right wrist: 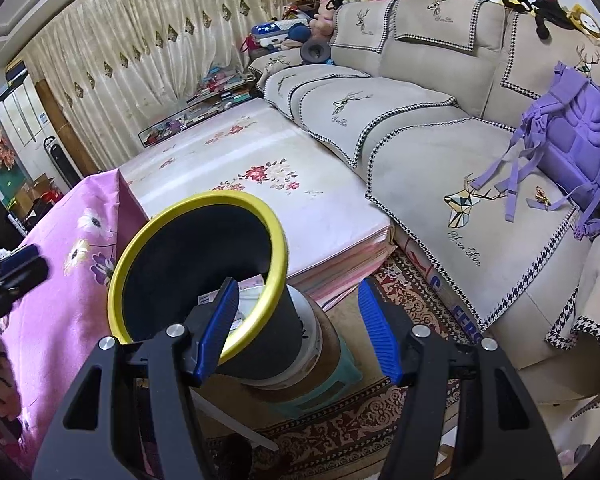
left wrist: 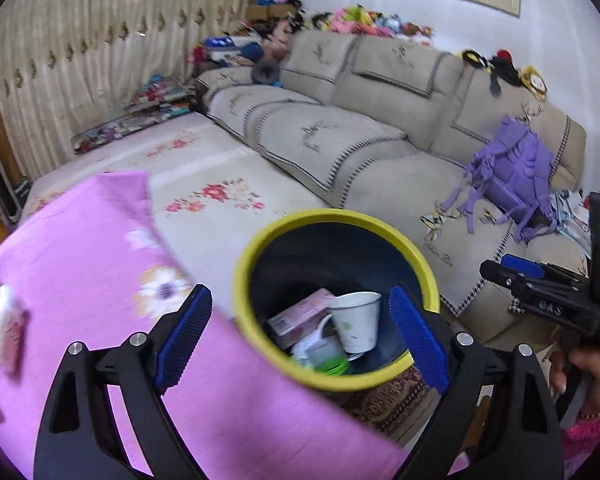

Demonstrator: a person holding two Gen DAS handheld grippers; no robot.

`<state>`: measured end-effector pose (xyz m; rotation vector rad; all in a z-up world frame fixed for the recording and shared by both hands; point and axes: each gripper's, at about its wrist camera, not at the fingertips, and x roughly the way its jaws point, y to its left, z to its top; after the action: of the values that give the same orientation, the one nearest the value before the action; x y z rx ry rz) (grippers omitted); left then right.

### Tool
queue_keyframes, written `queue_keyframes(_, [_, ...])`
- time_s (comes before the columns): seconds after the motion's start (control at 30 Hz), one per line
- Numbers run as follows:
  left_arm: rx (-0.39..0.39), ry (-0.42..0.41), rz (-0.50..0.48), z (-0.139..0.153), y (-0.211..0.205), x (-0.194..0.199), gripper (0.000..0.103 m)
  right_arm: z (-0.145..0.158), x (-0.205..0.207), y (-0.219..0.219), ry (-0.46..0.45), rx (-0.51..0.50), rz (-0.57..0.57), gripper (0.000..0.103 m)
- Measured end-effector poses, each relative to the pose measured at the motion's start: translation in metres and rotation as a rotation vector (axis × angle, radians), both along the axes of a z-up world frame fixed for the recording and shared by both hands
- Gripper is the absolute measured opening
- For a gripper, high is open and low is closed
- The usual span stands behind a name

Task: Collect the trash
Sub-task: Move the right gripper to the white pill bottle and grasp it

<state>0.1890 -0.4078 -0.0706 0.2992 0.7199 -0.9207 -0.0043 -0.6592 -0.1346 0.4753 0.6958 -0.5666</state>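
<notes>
Currently the left gripper [left wrist: 300, 340] hovers over the bin [left wrist: 256, 280], fingers wide with nothing between them. The right gripper [right wrist: 296, 328] hangs beside the bin [right wrist: 198, 208], fingers half open and empty; its left finger [right wrist: 216, 328] overlaps the yellow rim in view, and contact cannot be confirmed.

The bin stands on a stool [right wrist: 340, 376] between the pink-covered table [left wrist: 100, 260] and the sofa [left wrist: 380, 160]. Inside lie a paper cup [left wrist: 358, 320], a pink carton [left wrist: 300, 316] and a green-lidded piece [left wrist: 332, 366].

Remaining trash: crumpled white wrappers [left wrist: 2, 328] sit at the left edge of the table, blurred. Judged light, soft and easily crushed; pinch each at its bulk, since a thin edge may slip from the fingers. The cloth beneath is loose and may be caught together with a wrapper.

Surroundings: a purple backpack [right wrist: 572, 148] rests on the sofa, well apart. A flowered mat [right wrist: 260, 176] lies behind the bin. The bin sits high on the stool and is judged easy to tip if its rim is knocked.
</notes>
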Motion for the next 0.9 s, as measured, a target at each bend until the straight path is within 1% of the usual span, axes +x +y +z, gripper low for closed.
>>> queue_keyframes(0.1, [-0.023,-0.005,0.047,0.008,0.04,0.003,0.09,0.001,0.005,0.005,0.002,-0.003,0.014,0.059])
queue_keyframes(0.17, [-0.041,-0.012,0.088,0.014,0.072,0.005,0.092,0.003,0.01,0.011,0.004,-0.006,0.027,0.059])
queue_keyframes(0.27, [-0.053,-0.038,0.163,0.018,0.119,0.008,0.093,0.007,0.022,0.024,0.007,-0.013,0.057,0.059])
queue_keyframes(0.3, [-0.054,-0.055,0.197,0.018,0.141,0.009,0.093,0.009,0.027,0.03,0.006,-0.016,0.071,0.059])
queue_keyframes(0.4, [-0.052,-0.096,0.276,0.014,0.186,0.009,0.093,0.014,0.042,0.045,0.002,-0.019,0.118,0.059])
queue_keyframes(0.53, [-0.029,-0.142,0.42,0.005,0.258,0.017,0.093,0.021,0.07,0.077,-0.007,-0.022,0.205,0.059])
queue_keyframes(0.6, [-0.014,-0.159,0.478,0.001,0.286,0.022,0.093,0.027,0.091,0.099,-0.016,-0.021,0.269,0.059])
queue_keyframes(0.63, [-0.01,-0.164,0.514,-0.001,0.307,0.027,0.093,0.03,0.102,0.112,-0.018,-0.023,0.306,0.06])
queue_keyframes(0.73, [-0.02,-0.181,0.578,-0.005,0.343,0.033,0.093,0.036,0.132,0.148,-0.021,-0.027,0.396,0.062])
queue_keyframes(0.83, [-0.047,-0.18,0.619,-0.012,0.373,0.039,0.093,0.045,0.169,0.192,-0.028,-0.031,0.518,0.062])
queue_keyframes(0.87, [-0.06,-0.173,0.624,-0.013,0.377,0.041,0.093,0.049,0.185,0.213,-0.03,-0.038,0.578,0.062])
queue_keyframes(0.9, [-0.071,-0.163,0.622,-0.015,0.381,0.042,0.093,0.053,0.195,0.226,-0.037,-0.045,0.615,0.062])
